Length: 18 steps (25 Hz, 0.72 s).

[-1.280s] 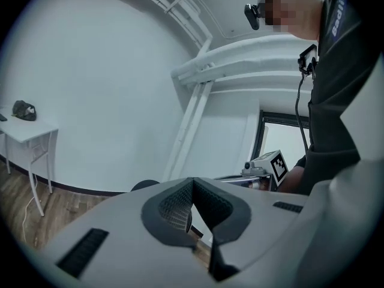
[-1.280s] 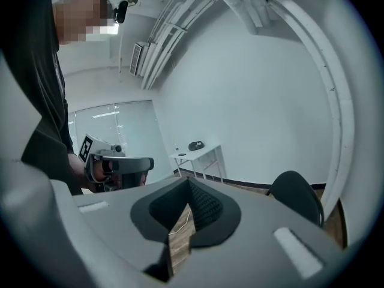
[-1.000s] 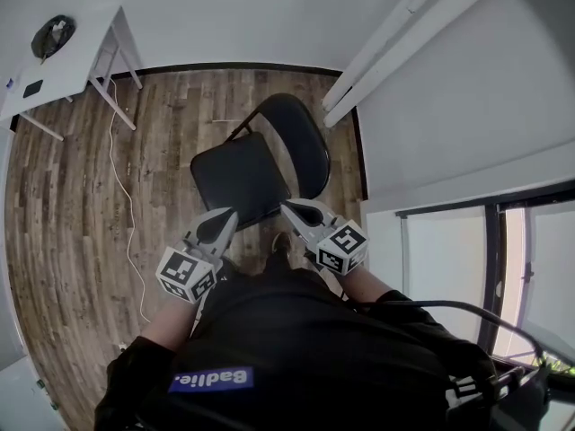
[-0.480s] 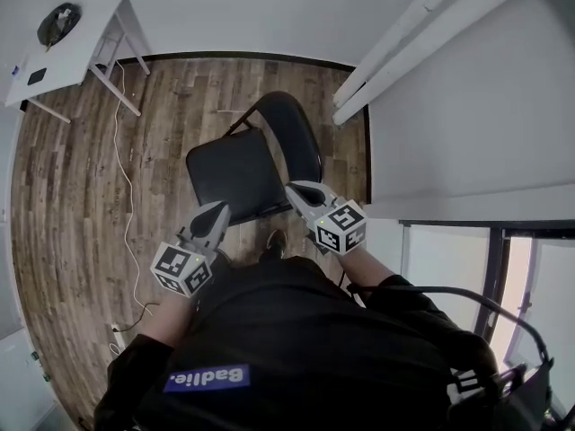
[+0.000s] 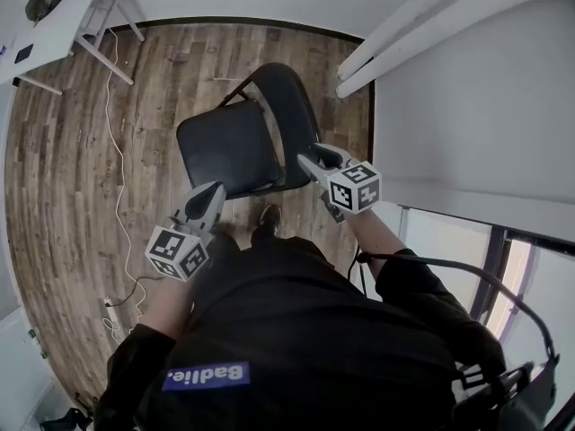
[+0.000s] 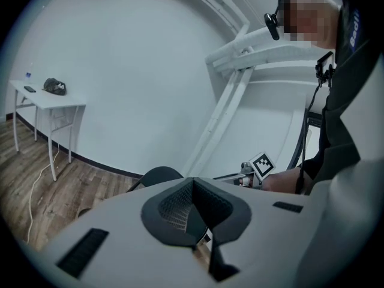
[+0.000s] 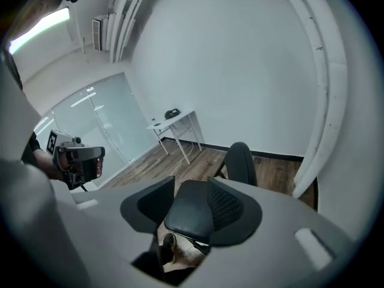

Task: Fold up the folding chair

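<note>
A black folding chair stands unfolded on the wood floor, its seat [image 5: 225, 146] toward me and its backrest [image 5: 295, 106] to the right. My right gripper [image 5: 316, 162] hovers by the chair's near right edge, where seat meets backrest. Its jaws are opening, with nothing pressed between them. In the right gripper view [image 7: 191, 206] the seat [image 7: 187, 218] shows through the gap, with the backrest [image 7: 241, 161] beyond. My left gripper [image 5: 209, 201] is shut and empty, just short of the seat's near edge. The left gripper view [image 6: 192, 204] shows only the backrest's top [image 6: 159, 174].
A white table [image 5: 56, 23] stands at the far left with a white cable [image 5: 119, 142] trailing over the floor. White slanted beams [image 5: 422, 16] and a wall close in on the chair's right. My shoe [image 5: 263, 218] is just before the chair.
Both grippers have moved forward toward the chair. The right one went further, reaching the chair's right side, and its jaws have parted. The left stays shut.
</note>
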### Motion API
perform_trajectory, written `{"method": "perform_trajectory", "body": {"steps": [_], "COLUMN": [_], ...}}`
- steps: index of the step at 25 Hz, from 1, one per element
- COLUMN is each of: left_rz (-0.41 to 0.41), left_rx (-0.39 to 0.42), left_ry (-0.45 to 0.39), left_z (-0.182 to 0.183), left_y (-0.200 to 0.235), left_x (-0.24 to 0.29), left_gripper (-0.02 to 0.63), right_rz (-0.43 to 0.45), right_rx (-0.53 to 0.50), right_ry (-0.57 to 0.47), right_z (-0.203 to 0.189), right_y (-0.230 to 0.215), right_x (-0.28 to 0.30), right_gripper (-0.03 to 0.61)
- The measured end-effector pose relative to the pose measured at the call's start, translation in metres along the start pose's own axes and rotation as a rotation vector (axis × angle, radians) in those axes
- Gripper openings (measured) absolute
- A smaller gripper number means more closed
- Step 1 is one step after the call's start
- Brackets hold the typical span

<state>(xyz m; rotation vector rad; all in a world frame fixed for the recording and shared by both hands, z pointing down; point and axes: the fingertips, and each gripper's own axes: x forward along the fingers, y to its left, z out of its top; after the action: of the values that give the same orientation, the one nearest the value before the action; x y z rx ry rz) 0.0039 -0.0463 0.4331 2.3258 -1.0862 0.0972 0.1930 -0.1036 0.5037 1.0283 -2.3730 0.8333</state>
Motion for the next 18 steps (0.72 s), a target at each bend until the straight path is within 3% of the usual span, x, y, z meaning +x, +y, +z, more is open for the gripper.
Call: {"method": "perform_trajectory", "body": {"steps": [5, 11, 18], "left_rz": [0.027, 0.019, 0.000], "left_rx": [-0.142, -0.203, -0.263], "left_ry": [0.032, 0.078, 0.093], "left_z": [-0.028, -0.058, -0.086], "left_y": [0.060, 0.117, 0.169], "left_x": [0.000, -0.005, 0.004], "left_gripper": [0.002, 0.002, 0.002], "right_rz": [-0.123, -0.267, -0.337], "right_rx": [0.021, 0.045, 0.055], "right_ry": [0.115, 0.194, 0.300], "right_z": [-0.009, -0.005, -0.024], "right_y": [-0.043, -0.084, -0.113], "right_x": [0.026, 0.052, 0.085], "right_gripper": [0.190, 0.225, 0.252]}}
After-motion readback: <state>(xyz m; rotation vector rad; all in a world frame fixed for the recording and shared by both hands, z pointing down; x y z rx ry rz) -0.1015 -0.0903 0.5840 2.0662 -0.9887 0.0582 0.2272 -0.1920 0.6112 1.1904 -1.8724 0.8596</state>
